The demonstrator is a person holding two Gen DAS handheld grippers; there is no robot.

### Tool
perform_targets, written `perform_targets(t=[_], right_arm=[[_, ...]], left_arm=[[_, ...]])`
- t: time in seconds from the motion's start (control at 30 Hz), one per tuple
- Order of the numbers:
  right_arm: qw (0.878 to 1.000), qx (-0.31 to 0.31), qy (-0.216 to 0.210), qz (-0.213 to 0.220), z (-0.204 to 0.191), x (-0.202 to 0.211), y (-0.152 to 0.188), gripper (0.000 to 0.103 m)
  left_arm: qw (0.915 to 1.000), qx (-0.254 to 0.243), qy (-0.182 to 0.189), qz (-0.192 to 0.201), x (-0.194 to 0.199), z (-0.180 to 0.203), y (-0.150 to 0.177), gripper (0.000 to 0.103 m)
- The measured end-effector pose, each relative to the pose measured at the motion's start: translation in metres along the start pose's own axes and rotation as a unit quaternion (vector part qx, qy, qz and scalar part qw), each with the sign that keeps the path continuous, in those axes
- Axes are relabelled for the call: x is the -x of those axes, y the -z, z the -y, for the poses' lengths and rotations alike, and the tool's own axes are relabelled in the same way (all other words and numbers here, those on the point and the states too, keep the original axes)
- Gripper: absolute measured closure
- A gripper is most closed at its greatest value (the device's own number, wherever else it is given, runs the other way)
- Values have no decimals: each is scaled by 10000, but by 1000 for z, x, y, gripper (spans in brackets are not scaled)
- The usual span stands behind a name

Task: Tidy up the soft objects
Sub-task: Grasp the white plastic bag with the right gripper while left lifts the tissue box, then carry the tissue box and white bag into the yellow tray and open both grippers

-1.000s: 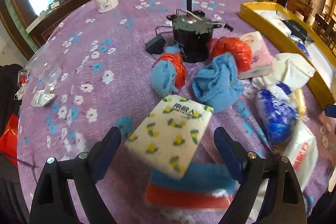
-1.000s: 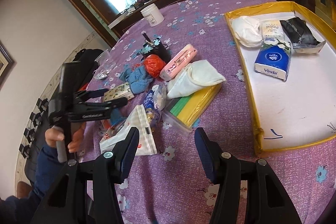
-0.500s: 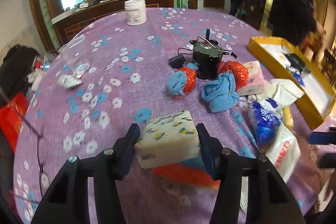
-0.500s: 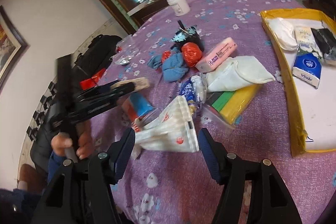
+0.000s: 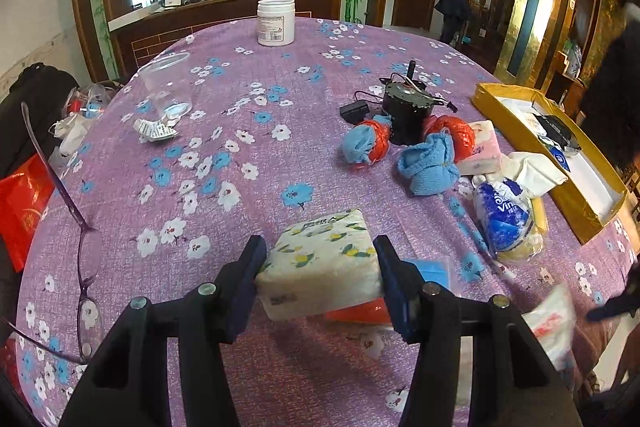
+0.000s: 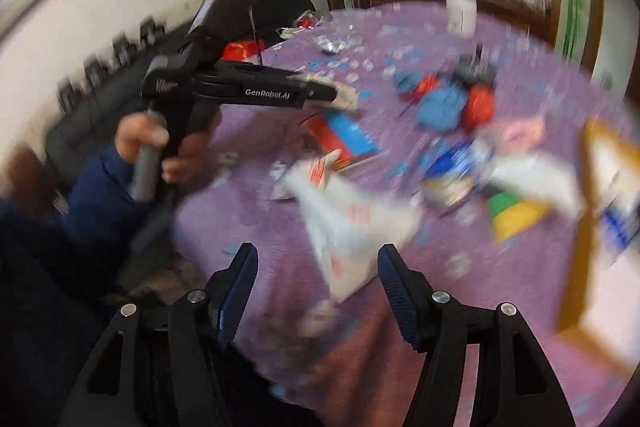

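The left gripper (image 5: 318,269) squeezes one tissue pack (image 5: 320,267) above the purple table (image 5: 180,195), its long side running across between the fingers. The right gripper (image 6: 316,279) is open, holding nothing.

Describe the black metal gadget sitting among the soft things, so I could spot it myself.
Look at the round table under the purple flowered tablecloth. Past its middle, before the gold-rimmed tray, stands a small black electric motor among blue and red cloth bundles. It alone is hard: a dark cylinder with a shaft and wires.
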State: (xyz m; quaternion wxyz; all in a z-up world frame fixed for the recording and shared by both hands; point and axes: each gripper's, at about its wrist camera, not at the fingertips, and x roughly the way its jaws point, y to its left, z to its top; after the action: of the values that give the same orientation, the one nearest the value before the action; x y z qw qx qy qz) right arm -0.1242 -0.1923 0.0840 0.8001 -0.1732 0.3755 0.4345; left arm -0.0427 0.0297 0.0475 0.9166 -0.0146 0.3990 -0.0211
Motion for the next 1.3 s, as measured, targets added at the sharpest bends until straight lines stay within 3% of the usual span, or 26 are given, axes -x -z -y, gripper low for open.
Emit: perform_targets(t=[0.07,0.23,0.47,0.53,0.67,0.83,0.97,1.3], right_arm=[[9994,313,169,22,-3,3,-8,36],[9953,885,-180,-337,-7,-24,-23,34],[9929,643,-160,-986,14,-84,-24,35],[9950,626,23,-780,14,-84,-20,43],[9966,507,470,-443,10,-74,-13,72],[9980,-131,557,262,22,-43,-13,73],[9915,-698,719,828,38,-14,-12,73],[9660,-2089,650,1376,96,26,5,72]], left_arm=[[10000,13,4,-22,-2,-1,2,49],[10000,0,13,-87,-5,-3,6,49],[9996,-26,38,-272,-14,-6,10,49],[9994,-30,33,-339,-19,-6,11,49],[9996,30,0,-275,-18,-6,13,50],[9997,151,84,-164,-10,-5,11,50],[9998,125,166,0,2,3,5,50],[9970,-159,677,340,23,49,-18,50]])
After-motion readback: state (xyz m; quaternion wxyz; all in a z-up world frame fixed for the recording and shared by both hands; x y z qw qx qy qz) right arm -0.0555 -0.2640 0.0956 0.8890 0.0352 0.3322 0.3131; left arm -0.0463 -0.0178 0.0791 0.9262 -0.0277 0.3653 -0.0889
